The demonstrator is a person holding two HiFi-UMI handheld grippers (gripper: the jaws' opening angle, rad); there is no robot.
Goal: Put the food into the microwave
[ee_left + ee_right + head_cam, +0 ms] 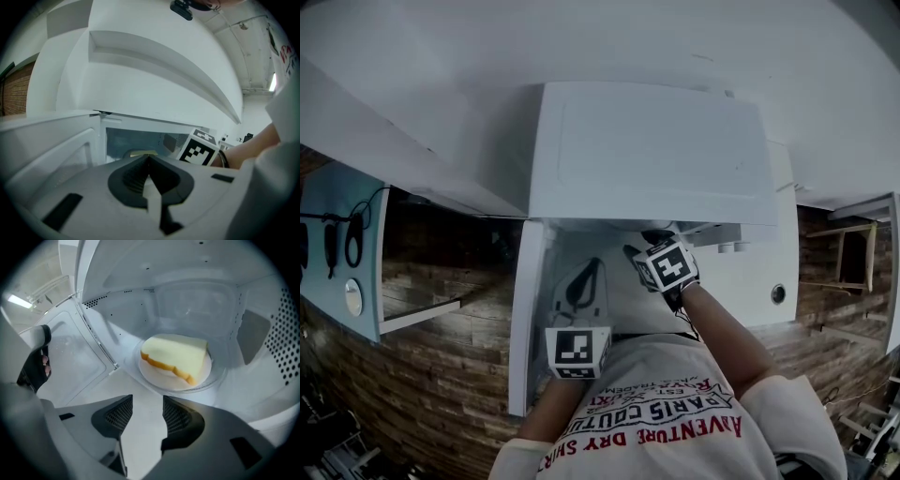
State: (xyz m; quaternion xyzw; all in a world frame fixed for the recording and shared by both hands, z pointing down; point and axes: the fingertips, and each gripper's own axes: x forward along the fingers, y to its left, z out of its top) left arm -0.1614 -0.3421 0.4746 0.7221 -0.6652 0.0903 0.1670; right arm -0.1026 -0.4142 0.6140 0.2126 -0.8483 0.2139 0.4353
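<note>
A slice of bread (176, 357) lies on a white plate (157, 376) inside the microwave (647, 155). It sits at the centre of the right gripper view, on the glass turntable (222, 373). The right gripper (147, 401) is at the lower middle of that view, at the oven's mouth. Its jaws are wide apart with nothing between them, short of the bread. The door (77, 364) stands open at the left. The left gripper (149, 158), low in its own view, has its jaws pressed together and empty, facing the opening.
</note>
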